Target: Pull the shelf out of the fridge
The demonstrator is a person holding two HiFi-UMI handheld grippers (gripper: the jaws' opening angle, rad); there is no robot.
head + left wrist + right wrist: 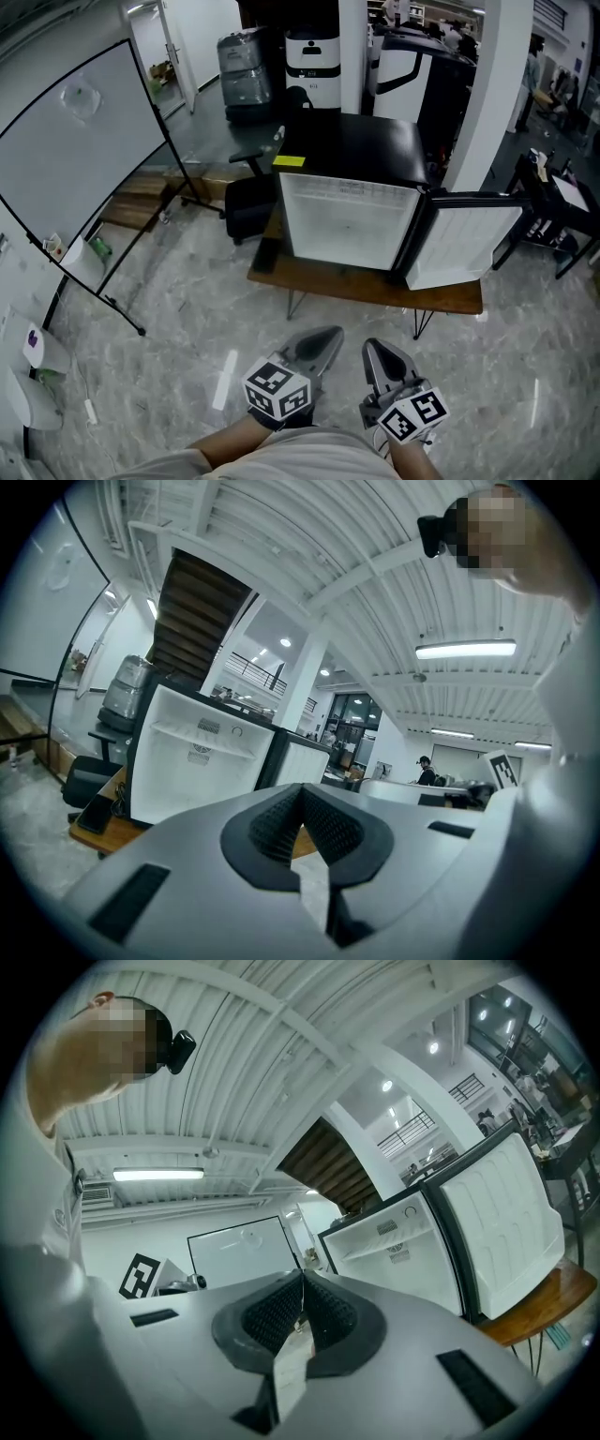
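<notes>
Both tongs are reading closed and empty: the left tongs [302, 803] are pressing their ribbed pads together with nothing between them, and the right tongs [300, 1290] are doing the same, pads meeting and nothing gripped. In the head view we are seeing the two tongs sitting side by side at the bottom of the frame, near each other but not touching, each one carrying its marker cube [278, 391] and each pointing towards the fridge [349, 223]. The fridge is standing well apart from them, with bare marbled floor [187, 309] lying between. It is sitting on a low wooden worktop [375, 287], with its door [464, 242] hanging wide open to our right, so the white interior is facing us. The shelf [202, 739] is sitting inside the fridge, running across the upper part of the white cavity; it is showing in both gripper views, and neither set of tongs is touching it. A yellow note [289, 161] is lying on the fridge's black top near the front left corner. A black chair [249, 208] is standing just beside the fridge on its left, and a big whiteboard [80, 141] is leaning further left. In the gripper views, other people are showing small, far back in the room.
</notes>
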